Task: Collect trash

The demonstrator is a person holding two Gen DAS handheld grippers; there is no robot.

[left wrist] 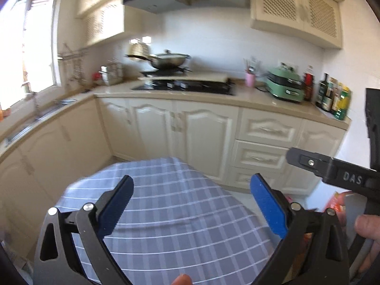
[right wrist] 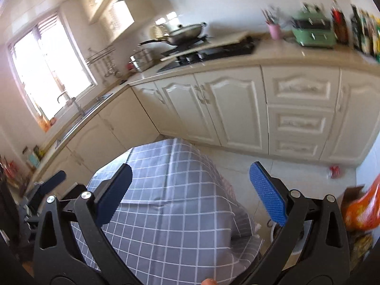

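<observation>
Grippers held apart over a grey checked tablecloth [left wrist: 171,204], nothing between the blue pads.

Left gripper [left wrist: 191,204] and right gripper [right wrist: 190,190] both stand spread and empty above the covered table. Right wrist view alone shows a small red piece [right wrist: 334,169] on the floor by the cabinets [right wrist: 237,109], possibly trash, and an orange bag [right wrist: 363,211] over a cardboard box [right wrist: 351,193]. Left view shows the bag only partly, behind the right gripper's body. A wok [left wrist: 169,60] sits on the stove [left wrist: 187,86].

Sunlit kitchen: cream cabinets [right wrist: 228,109] beneath a beige counter [left wrist: 266,103], bright window [right wrist: 47,71], pale tiled floor [right wrist: 249,166].
</observation>
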